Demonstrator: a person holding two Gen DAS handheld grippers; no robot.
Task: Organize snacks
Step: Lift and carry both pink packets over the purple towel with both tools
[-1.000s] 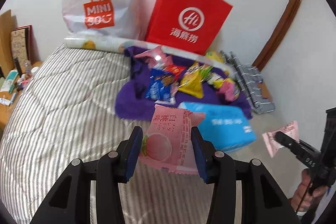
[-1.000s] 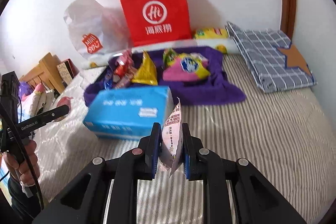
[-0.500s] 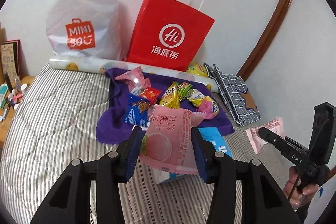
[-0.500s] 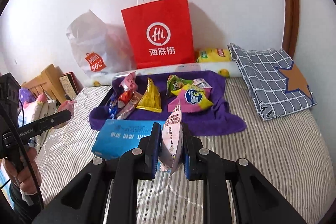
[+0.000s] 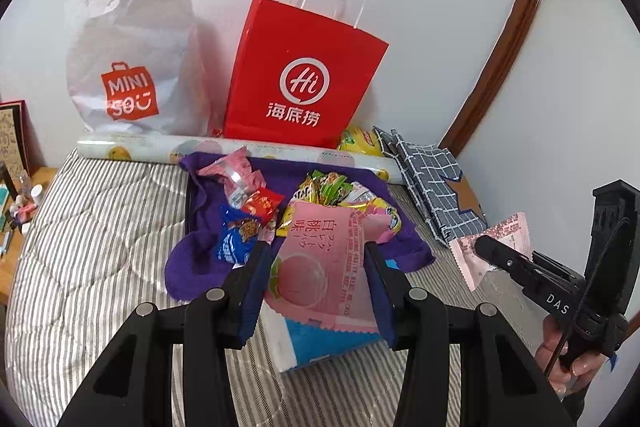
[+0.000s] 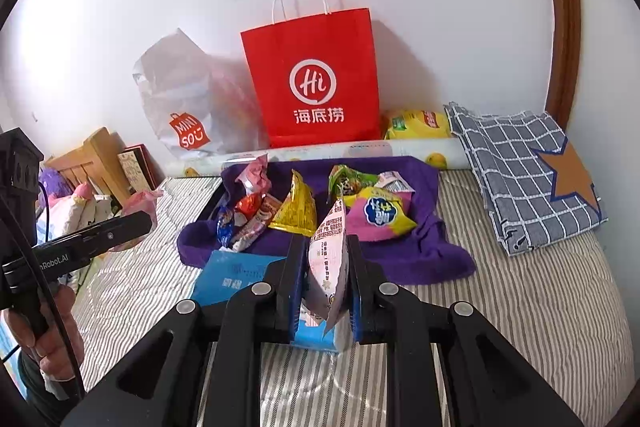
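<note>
My left gripper (image 5: 316, 287) is shut on a pink peach snack packet (image 5: 320, 267), held flat above the bed. My right gripper (image 6: 326, 283) is shut on a second pink packet (image 6: 328, 259), held edge-on; it also shows in the left wrist view (image 5: 492, 251). Several loose snacks (image 6: 304, 207) lie on a purple towel (image 6: 420, 251) ahead. A red paper bag (image 6: 316, 79) stands open against the wall behind the towel. The left gripper shows at the left in the right wrist view (image 6: 132, 223).
A blue tissue pack (image 6: 232, 275) lies just in front of the towel, under both grippers. A white Miniso bag (image 5: 128, 59) stands left of the red bag. A rolled sheet (image 5: 160, 149), a checked cloth (image 6: 524, 171) and a bedside shelf (image 6: 100, 167) border the striped bed (image 5: 100, 227).
Both grippers have risen and pulled back with their packets; the towel, tissue pack and bags now look farther away and lower.
</note>
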